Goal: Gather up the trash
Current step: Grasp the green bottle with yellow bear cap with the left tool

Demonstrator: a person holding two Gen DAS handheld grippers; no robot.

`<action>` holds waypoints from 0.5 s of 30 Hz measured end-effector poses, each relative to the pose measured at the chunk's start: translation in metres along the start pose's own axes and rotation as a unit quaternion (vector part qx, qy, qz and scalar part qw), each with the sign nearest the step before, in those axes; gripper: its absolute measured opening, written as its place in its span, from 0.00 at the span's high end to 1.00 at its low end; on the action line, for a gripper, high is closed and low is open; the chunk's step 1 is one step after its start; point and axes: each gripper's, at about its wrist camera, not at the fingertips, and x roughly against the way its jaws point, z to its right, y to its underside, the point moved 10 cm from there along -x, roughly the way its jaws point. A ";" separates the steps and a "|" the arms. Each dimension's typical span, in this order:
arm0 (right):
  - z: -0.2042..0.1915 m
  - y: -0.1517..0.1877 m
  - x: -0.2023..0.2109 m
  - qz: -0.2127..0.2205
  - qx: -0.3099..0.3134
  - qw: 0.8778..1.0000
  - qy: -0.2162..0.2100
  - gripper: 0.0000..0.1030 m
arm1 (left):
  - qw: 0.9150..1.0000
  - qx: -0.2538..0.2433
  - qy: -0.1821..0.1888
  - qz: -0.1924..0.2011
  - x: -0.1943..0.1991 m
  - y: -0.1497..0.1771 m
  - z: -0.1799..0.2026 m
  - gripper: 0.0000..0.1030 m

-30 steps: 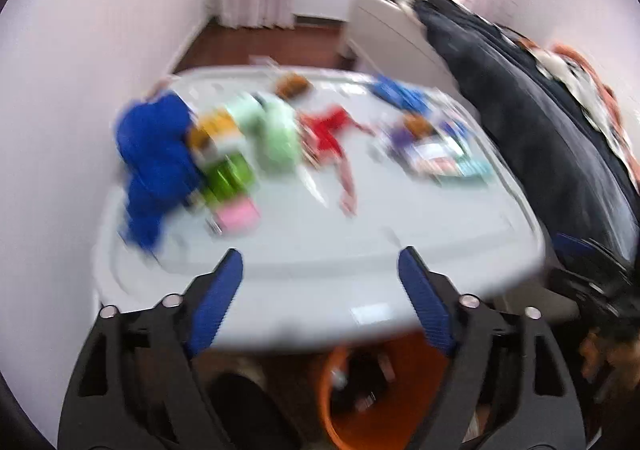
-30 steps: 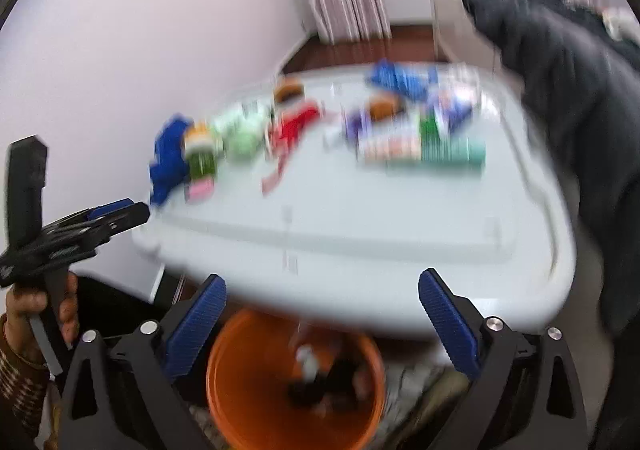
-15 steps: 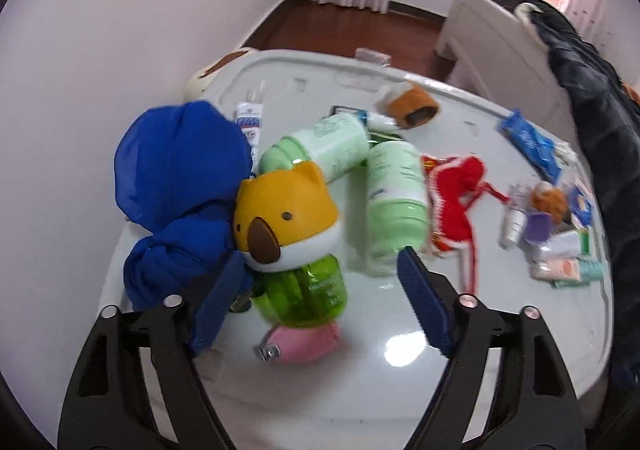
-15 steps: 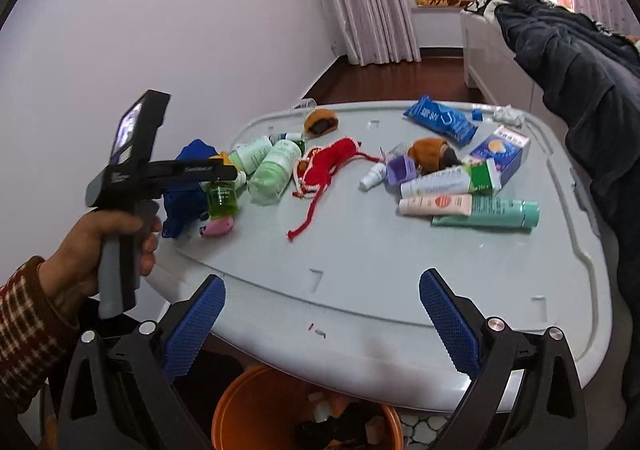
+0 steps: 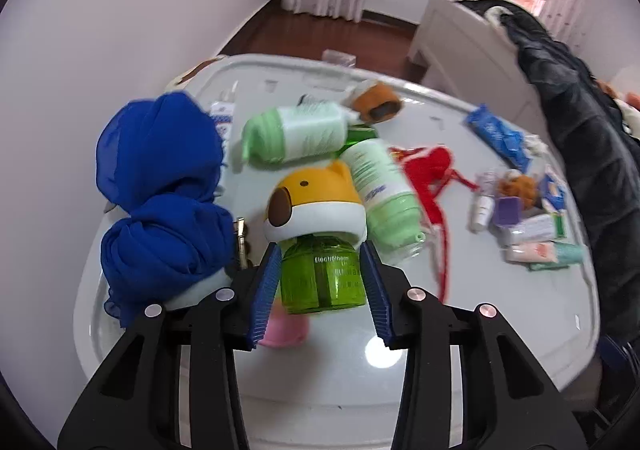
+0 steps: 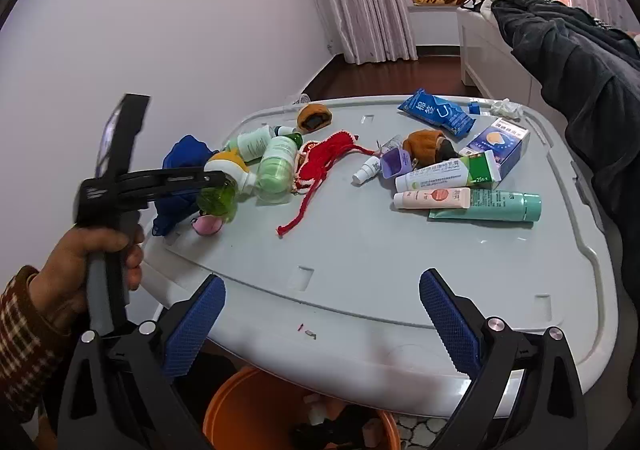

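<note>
Left wrist view: the left gripper (image 5: 320, 254) is reaching down over the near left part of the grey table (image 5: 460, 354).
Left claw: its jaws have just been closing, and the blue pads (image 5: 266, 286) are now sitting narrow against both sides of the green bottle (image 5: 322, 278), holding it.
Green bottle: clear green plastic with a yellow and white animal-head cap (image 5: 316, 201); it is standing between the jaws, near the table's left edge.
Left of the bottle: a bunched blue cloth (image 5: 160, 193) is lying just beside it.
Under the bottle: a small pink object (image 5: 284, 330) is showing at its near side.
Beyond the bottle: two pale green bottles (image 5: 304, 137) are lying on their sides, one touching the cap.
Further right: a red knitted piece (image 5: 428, 169) is trailing a cord toward the near edge.
Right wrist view: the right gripper (image 6: 320, 318) is hovering over the near rim of the table, well apart from the clutter.
Right claw: jaws standing wide, with nothing between them.
Person: a hand (image 6: 92, 262) in a checked sleeve (image 6: 24, 334) is gripping the left tool's handle at the left.
Right side of table: tubes (image 6: 480, 201), a blue box (image 6: 500, 141) and a blue packet (image 6: 436, 111) are lying together.
Below the near rim: an orange bin (image 6: 236, 410) is sitting with scraps inside.
</note>
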 end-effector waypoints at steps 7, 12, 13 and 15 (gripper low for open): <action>-0.003 0.005 -0.013 -0.014 0.003 1.000 0.008 0.07 | 0.999 -0.046 0.010 0.007 0.012 0.006 0.010 0.84; -0.009 0.007 -0.017 -0.017 0.006 1.000 0.007 0.07 | 0.999 -0.046 0.025 0.005 0.009 0.009 0.008 0.83; -0.010 0.007 -0.017 -0.017 0.007 1.000 0.006 0.07 | 0.999 -0.043 0.027 0.002 0.010 0.009 0.007 0.75; -0.011 0.007 -0.017 -0.018 0.010 1.000 0.006 0.07 | 0.998 -0.039 0.029 -0.029 0.004 0.017 0.007 0.51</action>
